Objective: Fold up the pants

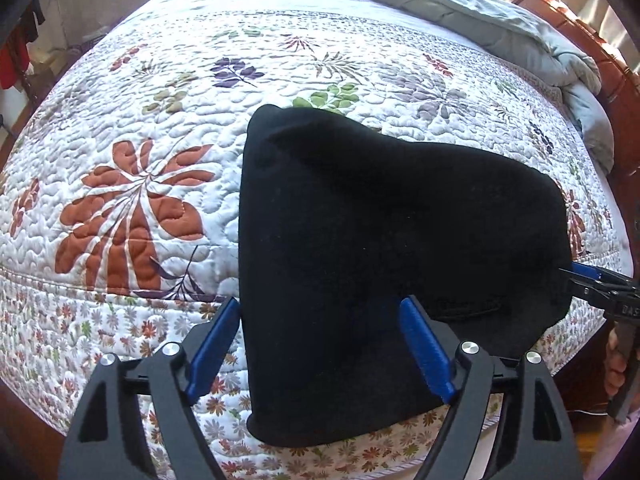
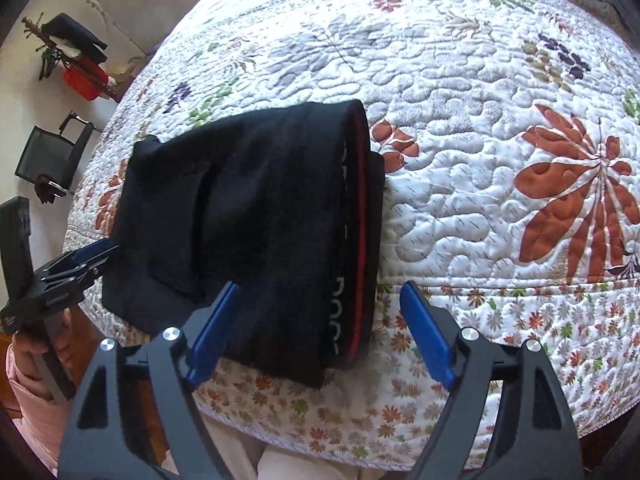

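Two fisheye wrist views, both looking steeply down at the near edge of one bed.

The left wrist camera sits just behind its own left hand-held gripper [image 1: 320,344], close over the black pants [image 1: 384,240], facing across the floral quilt [image 1: 168,128] toward the rumpled grey blanket [image 1: 500,28] at the far end. The right wrist camera rides behind the right hand-held gripper [image 2: 320,332], equally close, facing over the same quilt toward a wall with a chair [image 2: 52,152]. Both share the pants and quilt, and each catches the other hand-held gripper at its frame edge.
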`<state>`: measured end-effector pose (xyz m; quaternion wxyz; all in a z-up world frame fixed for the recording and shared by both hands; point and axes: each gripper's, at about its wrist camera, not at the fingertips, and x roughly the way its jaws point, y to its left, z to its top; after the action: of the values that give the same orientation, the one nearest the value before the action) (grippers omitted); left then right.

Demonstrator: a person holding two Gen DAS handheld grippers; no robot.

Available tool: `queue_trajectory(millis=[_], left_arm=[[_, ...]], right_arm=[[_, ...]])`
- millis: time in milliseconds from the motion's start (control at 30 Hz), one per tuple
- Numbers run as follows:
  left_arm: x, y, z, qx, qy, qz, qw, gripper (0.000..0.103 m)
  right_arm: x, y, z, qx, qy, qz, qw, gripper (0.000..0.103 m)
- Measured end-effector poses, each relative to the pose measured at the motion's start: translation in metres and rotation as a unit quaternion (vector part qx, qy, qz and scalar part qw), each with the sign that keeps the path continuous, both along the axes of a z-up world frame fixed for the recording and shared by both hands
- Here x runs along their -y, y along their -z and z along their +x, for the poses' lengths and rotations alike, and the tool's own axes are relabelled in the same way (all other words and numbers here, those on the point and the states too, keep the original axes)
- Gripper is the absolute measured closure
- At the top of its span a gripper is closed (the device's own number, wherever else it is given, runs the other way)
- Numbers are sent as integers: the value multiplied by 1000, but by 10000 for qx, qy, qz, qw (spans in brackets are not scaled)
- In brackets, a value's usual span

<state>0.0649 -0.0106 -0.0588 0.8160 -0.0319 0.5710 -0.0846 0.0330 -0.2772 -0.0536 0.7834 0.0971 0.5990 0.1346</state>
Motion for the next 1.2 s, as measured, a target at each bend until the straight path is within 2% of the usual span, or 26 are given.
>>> queue_trajectory(millis=[300, 500, 567, 700, 733, 767, 800, 867, 900, 933, 967, 1033, 1200], left_arm=[[1, 13, 9, -58, 72, 25, 10000, 20], [1, 26, 18, -137, 137, -83, 9998, 12], [-4, 33, 23, -229, 91, -264, 9993, 8], [-15, 40, 26, -407, -3, -763, 9963, 10], [-17, 41, 24, -410, -2, -915, 9950, 18], [-18, 40, 23, -431, 26, -1126, 9927, 34], [-20, 38, 21, -419, -39, -1300, 9906, 37], [-25, 37, 19, -391, -140, -1306, 9906, 53], [-28, 36, 18, -401, -210, -1393, 9892, 56], [-30, 35, 17, -379, -251, -1445, 9885, 63], [-30, 32, 15, -346, -257, -1471, 9882, 69], [-30, 25, 12, -256, -270, -1555, 9871, 72], [-25, 4, 9, 3, -264, -1770, 9839, 74]], right_arm=[[-1, 19, 8, -125, -59, 70, 9999, 19], [0, 34, 16, -284, -112, 416, 9987, 19], [0, 41, 20, -379, -104, 630, 9972, 16], [-3, 45, 26, -401, -129, 960, 9945, 16], [-5, 44, 26, -395, -127, 924, 9949, 16], [-7, 43, 26, -356, -171, 869, 9954, 18], [-10, 42, 26, -328, -183, 858, 9956, 24], [-7, 38, 23, -244, -190, 997, 9945, 39], [-5, 36, 21, -201, -221, 1077, 9937, 51], [-1, 34, 20, -148, -255, 1207, 9922, 61], [5, 31, 18, -99, -261, 1440, 9892, 64], [13, 28, 16, -61, -234, 1805, 9833, 71], [19, 11, 14, 95, -208, 2160, 9761, 74]])
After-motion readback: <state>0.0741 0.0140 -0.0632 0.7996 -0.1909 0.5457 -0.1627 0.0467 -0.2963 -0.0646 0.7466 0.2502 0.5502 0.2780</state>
